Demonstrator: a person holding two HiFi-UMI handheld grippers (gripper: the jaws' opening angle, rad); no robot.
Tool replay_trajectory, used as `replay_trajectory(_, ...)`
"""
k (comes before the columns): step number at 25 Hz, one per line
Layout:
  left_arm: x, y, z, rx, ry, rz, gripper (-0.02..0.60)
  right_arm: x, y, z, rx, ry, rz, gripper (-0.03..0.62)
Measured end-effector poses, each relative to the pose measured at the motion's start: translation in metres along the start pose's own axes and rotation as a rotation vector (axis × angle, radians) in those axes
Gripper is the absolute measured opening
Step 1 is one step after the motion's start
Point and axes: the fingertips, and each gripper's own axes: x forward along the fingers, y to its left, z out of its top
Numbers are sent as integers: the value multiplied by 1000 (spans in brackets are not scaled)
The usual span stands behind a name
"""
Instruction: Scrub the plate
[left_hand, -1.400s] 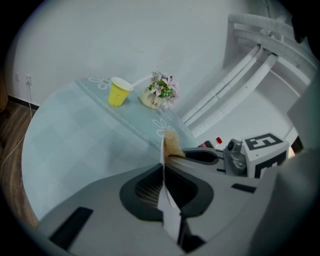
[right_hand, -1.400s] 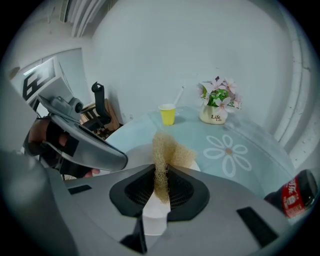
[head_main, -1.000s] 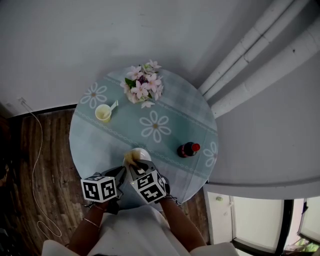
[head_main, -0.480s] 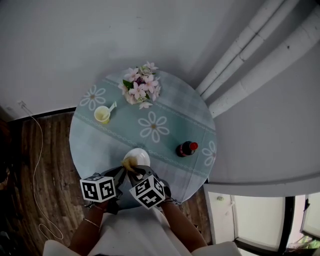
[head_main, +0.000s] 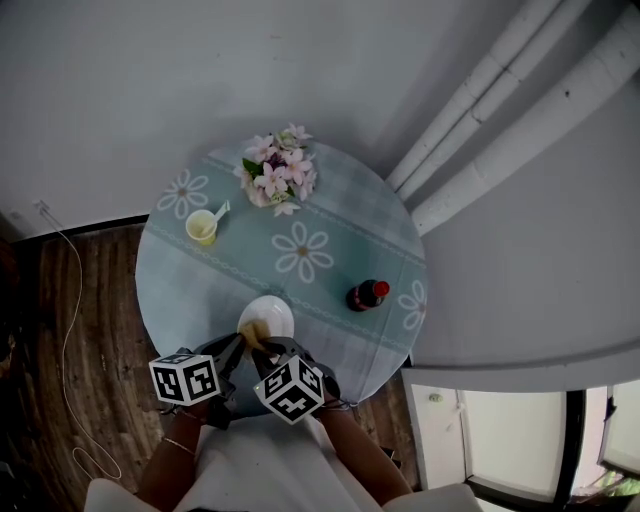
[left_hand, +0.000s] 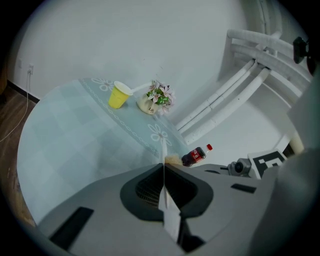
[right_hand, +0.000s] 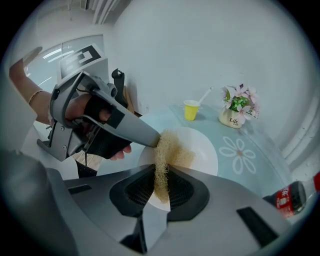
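Plate (right_hand: 202, 145) rim pinched in closed left gripper (left_hand: 163, 169); right gripper (right_hand: 161, 186) just beside, clamped on sponge (right_hand: 170, 149), sponge resting on plate face.

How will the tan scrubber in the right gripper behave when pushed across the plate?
The scrubber looks like open fibrous mesh, so it is probably light and springy. The right gripper squashes it thin yet it bulges beyond, so it likely flexes against the plate.
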Motion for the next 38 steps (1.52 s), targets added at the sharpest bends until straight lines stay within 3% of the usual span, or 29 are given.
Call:
replay_trajectory(10, -9, 1, 1, -76, -53, -26, 14, -7, 16, -12, -155, 69, -6, 63)
replay_trajectory(15, -11, -2, 7, -61, -75, -21, 14, -11, 18, -19, -218, 91, -25, 63)
replay_trajectory(23, -16, -12, 5, -13, -80, -19, 14, -22, 25, -17, -256, 69, -45, 63)
replay_trajectory(38, -31, -23, 10, -80, -164, -72, 15, -37, 10, -48, -251, 117, -131, 63)
